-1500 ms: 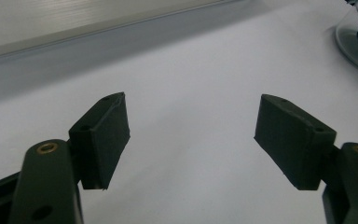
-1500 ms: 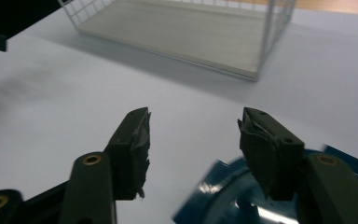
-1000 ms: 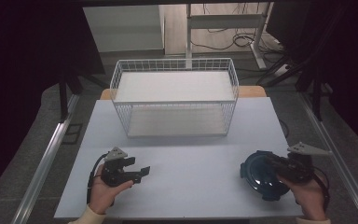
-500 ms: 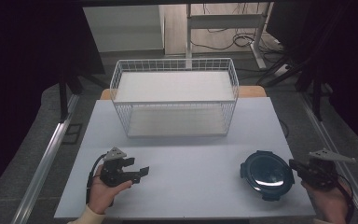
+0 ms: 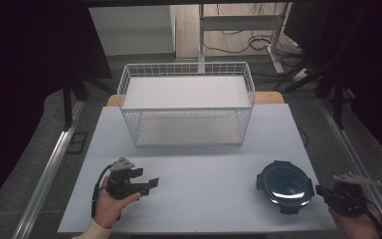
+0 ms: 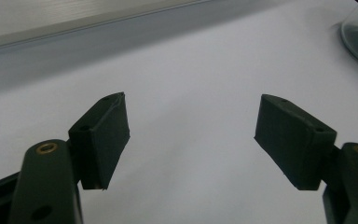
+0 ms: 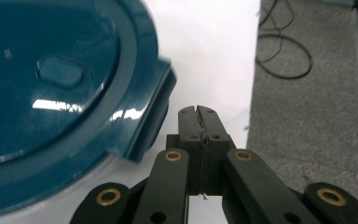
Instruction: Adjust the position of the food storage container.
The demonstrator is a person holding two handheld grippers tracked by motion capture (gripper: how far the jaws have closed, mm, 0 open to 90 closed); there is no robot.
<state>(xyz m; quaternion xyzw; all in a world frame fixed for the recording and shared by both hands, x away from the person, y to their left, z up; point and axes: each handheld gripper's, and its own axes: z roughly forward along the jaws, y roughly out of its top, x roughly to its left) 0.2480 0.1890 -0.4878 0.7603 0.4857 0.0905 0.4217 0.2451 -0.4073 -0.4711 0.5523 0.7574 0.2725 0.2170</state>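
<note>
Right gripper (image 7: 199, 111) jaws pressed together, empty, just right of the blue lidded container (image 5: 284, 185) at the table's (image 5: 199, 174) near right. Left gripper (image 6: 191, 135) jaws spread wide, empty, near left, well apart from it.

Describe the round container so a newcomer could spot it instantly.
Start at the white wire basket at the table's far side, then come to the near right corner. The container lies there beside the shut right claw: round, dark teal, with a glossy clip-on lid.
</note>
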